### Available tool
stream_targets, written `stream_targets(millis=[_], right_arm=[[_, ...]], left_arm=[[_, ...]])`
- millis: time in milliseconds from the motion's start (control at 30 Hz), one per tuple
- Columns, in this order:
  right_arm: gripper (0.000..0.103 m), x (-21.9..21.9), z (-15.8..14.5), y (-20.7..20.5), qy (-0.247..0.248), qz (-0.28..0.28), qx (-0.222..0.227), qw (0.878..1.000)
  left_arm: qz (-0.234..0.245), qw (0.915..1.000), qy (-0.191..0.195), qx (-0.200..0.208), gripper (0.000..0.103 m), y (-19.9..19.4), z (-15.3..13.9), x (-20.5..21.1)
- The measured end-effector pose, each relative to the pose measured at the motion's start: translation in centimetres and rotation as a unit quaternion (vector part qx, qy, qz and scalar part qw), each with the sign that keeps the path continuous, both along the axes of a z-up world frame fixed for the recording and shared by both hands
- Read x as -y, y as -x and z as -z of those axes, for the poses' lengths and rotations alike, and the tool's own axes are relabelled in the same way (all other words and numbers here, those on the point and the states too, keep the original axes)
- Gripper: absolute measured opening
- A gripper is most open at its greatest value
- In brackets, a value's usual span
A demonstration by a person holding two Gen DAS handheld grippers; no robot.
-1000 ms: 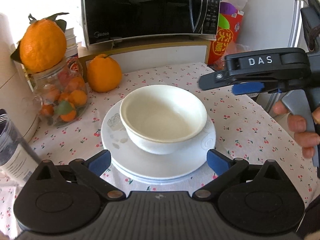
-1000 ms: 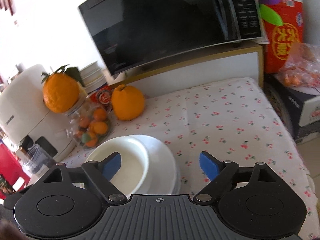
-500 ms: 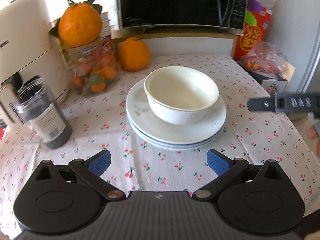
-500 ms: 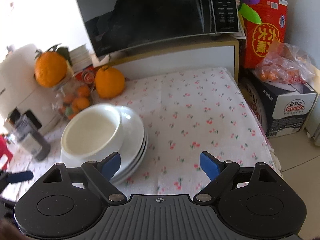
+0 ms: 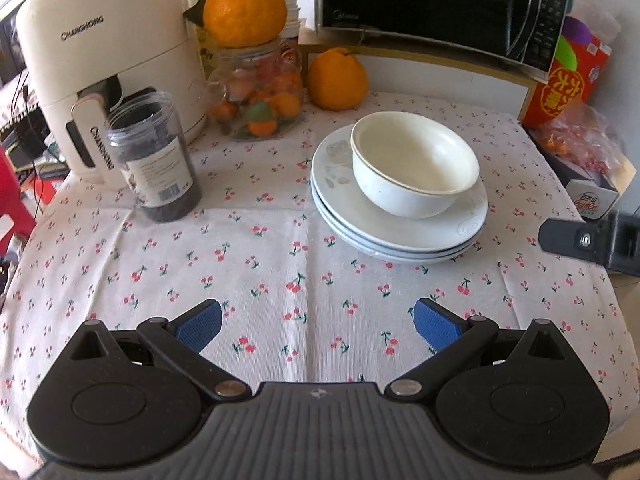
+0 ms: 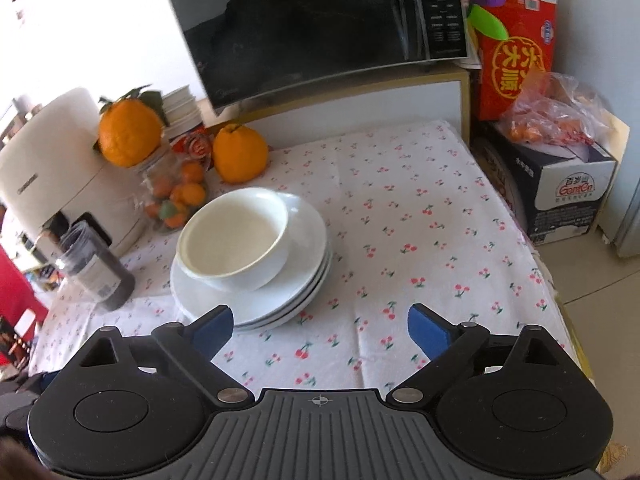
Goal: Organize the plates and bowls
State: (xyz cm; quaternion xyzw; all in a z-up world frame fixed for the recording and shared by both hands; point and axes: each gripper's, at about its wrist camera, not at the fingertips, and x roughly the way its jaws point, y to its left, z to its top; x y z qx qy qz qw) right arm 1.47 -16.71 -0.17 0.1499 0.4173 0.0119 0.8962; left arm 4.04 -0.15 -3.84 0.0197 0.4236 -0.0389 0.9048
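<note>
A white bowl sits on a stack of white plates on the cherry-print tablecloth. My left gripper hovers over bare cloth in front of the stack, open, with nothing between its blue pads. In the right wrist view the bowl and plates lie ahead and to the left. My right gripper is opening wider, with only cloth between its pads; its left pad lines up with the plates' near rim. One of its black fingers shows at the right edge of the left wrist view.
A cream air fryer, a dark jar, a glass jar of small fruit topped by an orange, and a loose orange stand at the back left. The microwave is behind. A carton sits beyond the table's right edge.
Both grippers have drawn back from the bowl and plates, which now look smaller and farther off. The left view has swung so the air fryer and dark jar show.
</note>
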Motion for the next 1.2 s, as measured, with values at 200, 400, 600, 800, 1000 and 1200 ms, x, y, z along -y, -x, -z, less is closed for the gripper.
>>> stream_targets(millis=[200, 400, 600, 800, 1000, 1200], right_arm=[[0.099, -1.8, -0.2, -0.1, 0.057, -0.013, -0.018, 0.998], [0.099, -2.1, 0.1, -0.7, 0.061, -0.012, -0.028, 0.998], [0.099, -2.8, 0.0, -0.9, 0.071, -0.020, -0.023, 0.997], [0.099, -3.0, 0.0, -0.9, 0.078, -0.027, -0.020, 0.996], [0.099, -2.9, 0.1, -0.9, 0.078, -0.026, -0.023, 0.996], [0.099, -2.9, 0.2, -1.0, 0.079, -0.027, -0.024, 0.996]], left_arm=[[-0.005, 0.9998, -0.014, 0.013, 0.103, 0.3, -0.9, 0.1], [-0.024, 0.9993, -0.021, 0.019, 0.103, 0.0, -1.0, -0.2], [-0.028, 0.9993, -0.020, 0.015, 0.103, 0.1, -0.9, -0.1], [-0.026, 0.9993, -0.022, 0.014, 0.103, 0.2, -0.9, 0.0], [-0.026, 0.9993, -0.024, 0.015, 0.103, 0.1, -0.9, -0.1], [-0.025, 0.9993, -0.024, 0.012, 0.103, 0.1, -0.9, -0.1]])
